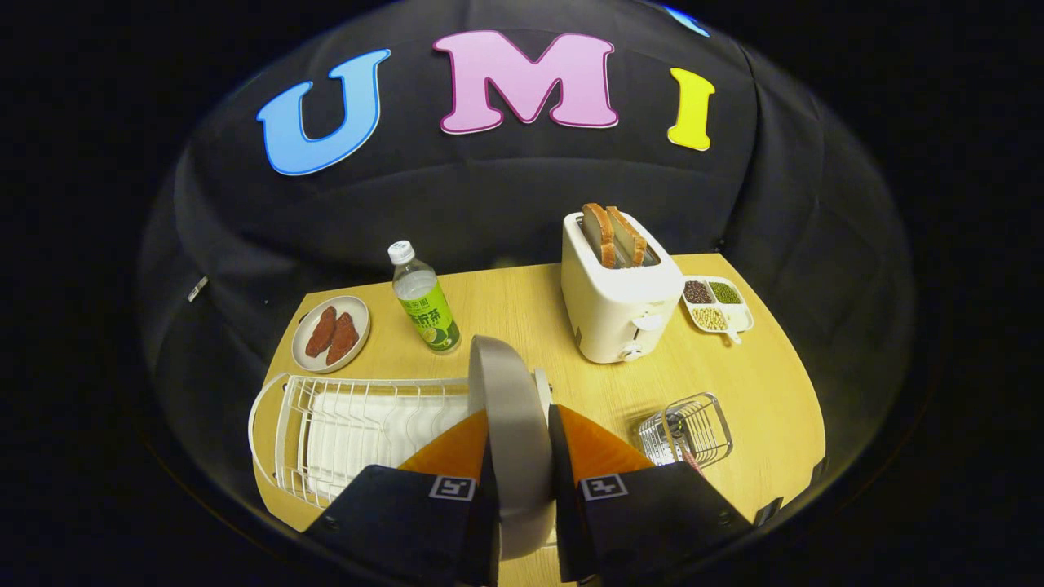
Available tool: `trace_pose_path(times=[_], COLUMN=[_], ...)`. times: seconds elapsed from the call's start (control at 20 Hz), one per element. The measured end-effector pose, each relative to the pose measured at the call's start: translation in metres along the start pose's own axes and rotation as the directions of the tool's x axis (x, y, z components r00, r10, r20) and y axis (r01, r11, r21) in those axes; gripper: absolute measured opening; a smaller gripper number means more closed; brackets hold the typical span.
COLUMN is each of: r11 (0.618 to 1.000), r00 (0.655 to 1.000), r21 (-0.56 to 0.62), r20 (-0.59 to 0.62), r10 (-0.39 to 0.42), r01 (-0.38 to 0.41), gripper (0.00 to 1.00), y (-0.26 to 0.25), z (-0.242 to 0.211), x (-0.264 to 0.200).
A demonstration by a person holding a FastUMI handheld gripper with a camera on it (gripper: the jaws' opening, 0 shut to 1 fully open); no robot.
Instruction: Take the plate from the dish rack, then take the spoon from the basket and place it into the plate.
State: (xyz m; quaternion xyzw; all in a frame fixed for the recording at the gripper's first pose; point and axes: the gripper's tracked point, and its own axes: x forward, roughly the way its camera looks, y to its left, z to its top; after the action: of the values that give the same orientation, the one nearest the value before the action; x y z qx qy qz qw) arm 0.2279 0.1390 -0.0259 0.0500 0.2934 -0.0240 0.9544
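The clear plastic bottle with a white cap (423, 298) carries a green label with writing on it, too small to make out. Each finger of the tool (519, 440) bears a small square black-and-white marker.

The grey round plate (510, 408) stands on edge between the two fingers, which press on its two faces, so the tool is clenched on it. The plate's top rim rises ahead of the fingertips, at the right end of the white wire dish rack (351, 432); whether its lower edge rests in the rack's slots is hidden by the tool.

The small clear wire basket (687, 428) sits on the pale wooden counter (522, 310) to the right of the fingers, apart from them, with thin utensil handles in it; the spoon cannot be told from here.

Beyond the fingers stands a white two-slot toaster (620, 297) with two slices of bread (613, 235) upright in it. Just right of it lies a white divided dish of beans and grains (716, 306). Left of the bottle sits a small pale plate with two reddish-brown pieces of food (331, 334).
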Motion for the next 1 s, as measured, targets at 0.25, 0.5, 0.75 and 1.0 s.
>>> trace_pose_path(times=[0.25, 0.5, 0.75, 1.0], r11=[0.999, 0.987, 0.97, 0.951], r00=[0.999, 0.992, 0.978, 0.959], r21=[0.044, 0.099, 0.13, 0.127], r20=[-0.018, -0.017, -0.005, -0.011], r10=[0.031, 0.128, 0.208, 0.284], r01=[-0.031, -0.126, -0.205, -0.281], gripper=[0.25, 0.25, 0.25, 0.25], y=[-0.011, -0.026, -0.05, -0.069], z=[-0.004, -0.01, -0.019, -0.04], x=[-0.002, -0.03, -0.069, -0.113])
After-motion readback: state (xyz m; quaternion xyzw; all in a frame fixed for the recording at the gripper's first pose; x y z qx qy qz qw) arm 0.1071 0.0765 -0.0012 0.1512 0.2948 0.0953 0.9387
